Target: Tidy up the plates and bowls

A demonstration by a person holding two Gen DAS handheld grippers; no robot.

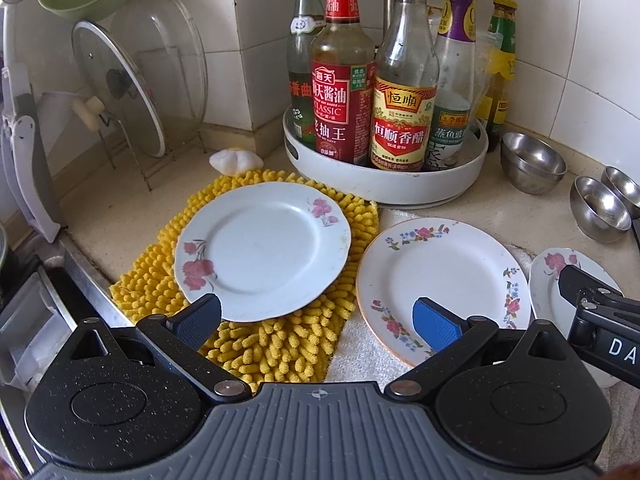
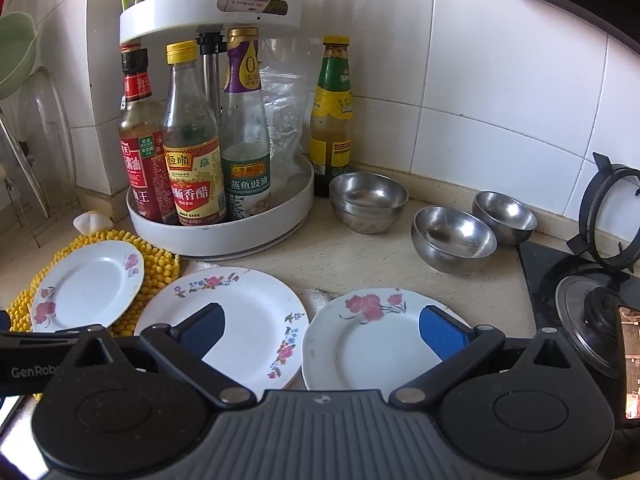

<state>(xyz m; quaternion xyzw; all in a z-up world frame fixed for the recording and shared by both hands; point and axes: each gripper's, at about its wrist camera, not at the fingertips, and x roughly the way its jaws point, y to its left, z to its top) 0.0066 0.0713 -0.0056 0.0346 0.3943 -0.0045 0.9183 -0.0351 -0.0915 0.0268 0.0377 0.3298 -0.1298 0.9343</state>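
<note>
Your left gripper (image 1: 317,318) and right gripper (image 2: 322,330) look the same: speckled black round housings, black arms with silver pivot screws, blue textured pads (image 1: 438,327), and a ribbed grey body between them

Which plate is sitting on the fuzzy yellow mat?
The leftmost plate, with pink flowers only. The middle plate, with small multicoloured flowers, lies on a white cloth, and the right plate is off the yellow mat too.

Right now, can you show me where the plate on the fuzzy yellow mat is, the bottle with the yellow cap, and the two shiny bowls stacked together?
Plate on yellow mat (image 1: 262,250): left wrist view, its bare white middle.
Yellow-capped bottle (image 1: 404,120): left wrist view, its label.
Stacked steel bowls (image 2: 368,196): right wrist view, inside of the top bowl.
</note>
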